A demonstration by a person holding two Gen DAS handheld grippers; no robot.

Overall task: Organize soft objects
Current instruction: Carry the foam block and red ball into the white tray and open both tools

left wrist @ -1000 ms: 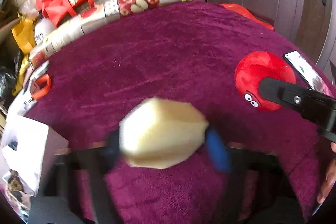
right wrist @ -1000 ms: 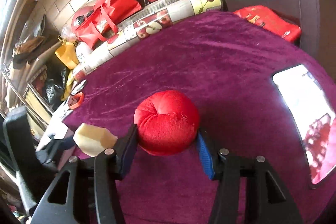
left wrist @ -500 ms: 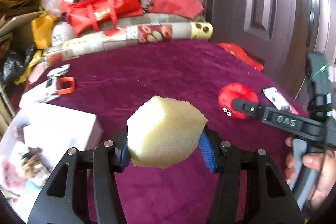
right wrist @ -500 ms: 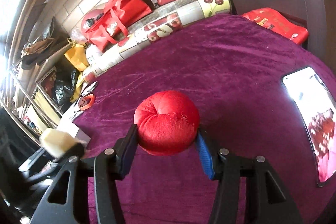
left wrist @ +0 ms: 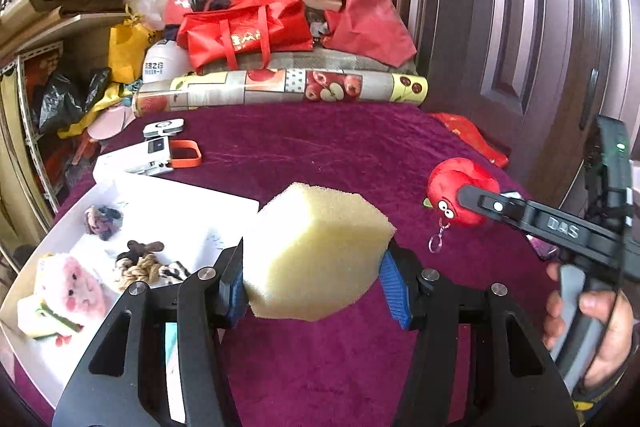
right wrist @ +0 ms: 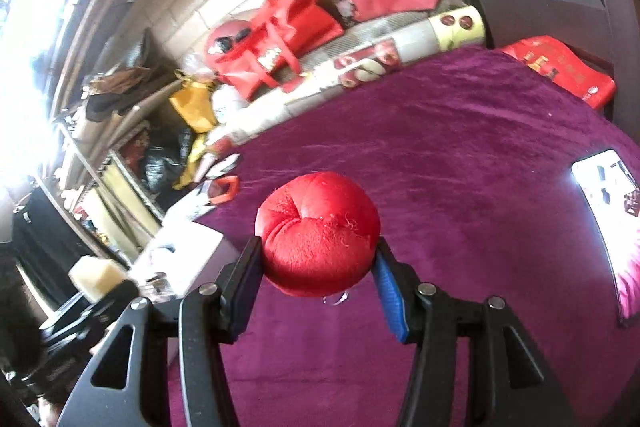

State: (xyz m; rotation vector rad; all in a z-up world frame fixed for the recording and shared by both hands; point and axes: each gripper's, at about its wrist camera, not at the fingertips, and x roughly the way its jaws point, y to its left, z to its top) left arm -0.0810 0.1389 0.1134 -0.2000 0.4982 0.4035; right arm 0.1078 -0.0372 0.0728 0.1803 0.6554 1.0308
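Note:
My left gripper (left wrist: 316, 285) is shut on a pale yellow sponge block (left wrist: 316, 251), held in the air above the purple cloth beside the white box (left wrist: 224, 215). The box holds a pink plush, knotted rope toys and other soft bits. My right gripper (right wrist: 318, 269) is shut on a red plush ball (right wrist: 318, 233) with a small keyring hanging below it. In the left wrist view the red plush ball (left wrist: 456, 195) shows cartoon eyes, gripped by the right gripper (left wrist: 472, 197) with a hand on its handle. The sponge block (right wrist: 94, 277) shows at the left in the right wrist view.
Purple velvet cloth (left wrist: 340, 155) covers the table. A white device with an orange loop (left wrist: 160, 157) lies behind the box. A phone (right wrist: 612, 203) lies at the right. A patterned roll (left wrist: 280, 89), red bags (left wrist: 244, 31) and a dark door (left wrist: 520, 7) stand behind.
My left gripper rose and swung left with the sponge, bringing the white box into view. The right gripper lifted the red plush off the cloth, and its keyring now dangles.

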